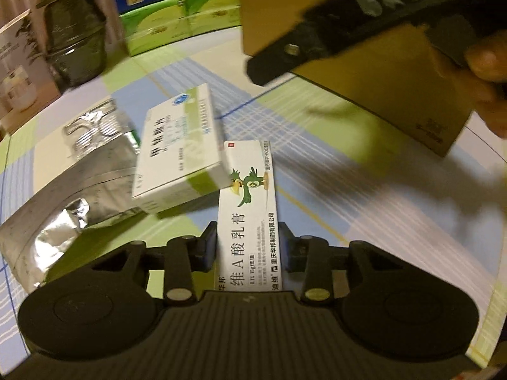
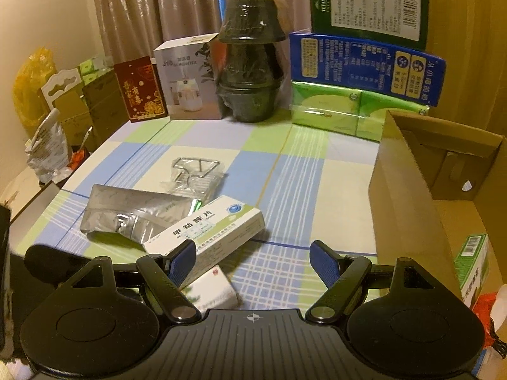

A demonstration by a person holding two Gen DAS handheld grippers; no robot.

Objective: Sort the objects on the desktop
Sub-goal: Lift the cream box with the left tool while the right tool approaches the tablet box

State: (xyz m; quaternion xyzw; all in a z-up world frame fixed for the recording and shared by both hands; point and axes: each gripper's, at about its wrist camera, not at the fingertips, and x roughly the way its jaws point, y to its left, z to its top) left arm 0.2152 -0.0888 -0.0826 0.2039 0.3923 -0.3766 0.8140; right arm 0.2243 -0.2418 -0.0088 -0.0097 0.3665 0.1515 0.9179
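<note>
My left gripper (image 1: 249, 248) is shut on a long white ointment box (image 1: 248, 202) with a green bird printed on it, its pads pressing both long sides. A white-and-green medicine box (image 1: 179, 152) lies across that box's far left corner, partly on a silver foil pouch (image 1: 79, 177). The right gripper (image 2: 252, 255) hangs open above the checked tablecloth with nothing between its fingers; the medicine box (image 2: 206, 232) sits just past its left finger, and the ointment box's end (image 2: 214, 288) shows below. One black finger (image 1: 285, 53) of the right gripper crosses the left wrist view's upper right.
An open cardboard box (image 2: 408, 190) stands at the right, with a green carton (image 2: 472, 259) inside. A bagged wire rack (image 2: 196, 174) lies mid-table. Along the back stand black stacked pots (image 2: 250, 72), a white carton (image 2: 187, 79), a red box (image 2: 139, 88) and green tissue packs (image 2: 332, 110).
</note>
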